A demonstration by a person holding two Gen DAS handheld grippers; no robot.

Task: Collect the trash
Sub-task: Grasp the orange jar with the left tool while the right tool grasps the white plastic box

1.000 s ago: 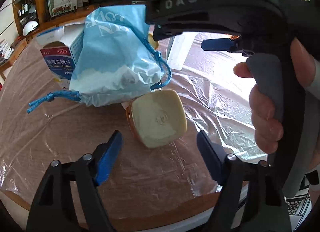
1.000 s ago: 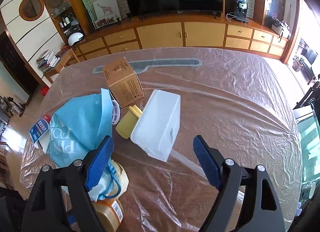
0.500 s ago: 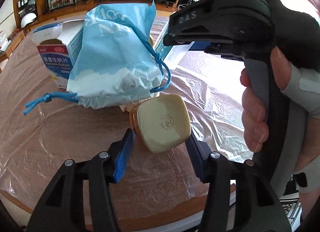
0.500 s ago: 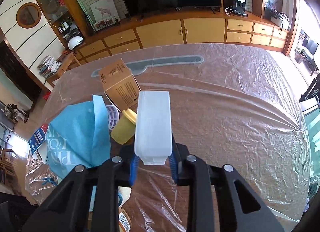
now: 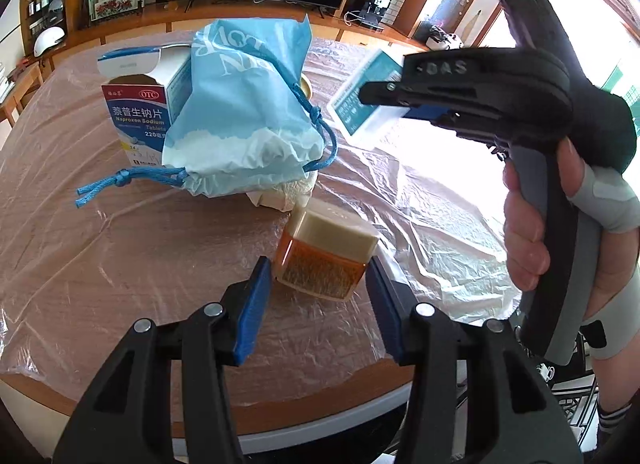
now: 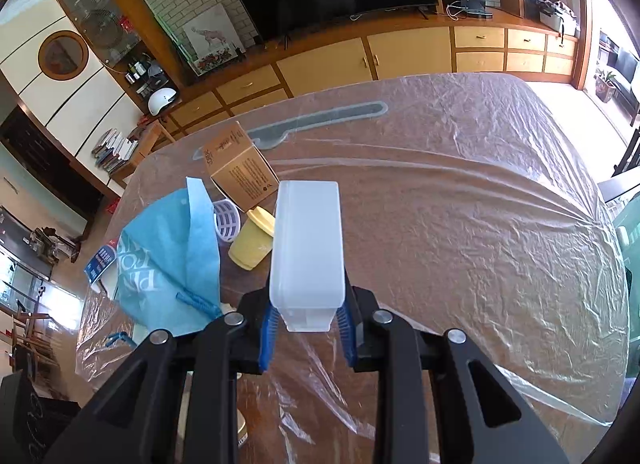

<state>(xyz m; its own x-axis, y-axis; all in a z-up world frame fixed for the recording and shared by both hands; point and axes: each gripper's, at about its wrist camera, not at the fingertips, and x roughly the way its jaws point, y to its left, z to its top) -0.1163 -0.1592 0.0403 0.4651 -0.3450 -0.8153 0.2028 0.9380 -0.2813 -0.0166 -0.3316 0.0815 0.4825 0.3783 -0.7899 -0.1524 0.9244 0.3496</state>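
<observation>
The trash sat bunched near one edge of the plastic-covered tabletop (image 6: 480, 192), likely so both hands could reach it. A blue drawstring bag (image 5: 244, 112) stood slumped against an opened pill box (image 5: 138, 112), its mouth facing away, probably meant to receive the rest. Behind it, in the right wrist view, lay a brown carton (image 6: 240, 168), a yellow cup (image 6: 252, 244) tipped on its side, and a small white basket (image 6: 226, 220) touching the cup.

The left tongs (image 5: 316, 296) were at a middling spread, their blue pads on either side of an amber jar (image 5: 324, 256) with a cream lid. The pads looked to be touching or just short of the jar's sides; the jar's base seemed to rest on the tabletop, so the grip was probably only just being taken. Whether it was firmly pinched could not be told.

The right tongs (image 6: 308, 324) were drawn narrow and clamped on the near end of a white plastic box (image 6: 306, 248), which stuck out forward and clear of the tabletop. In the left wrist view the same box showed a teal label. Held by one end, it could sag or twist if the squeeze eased.
</observation>
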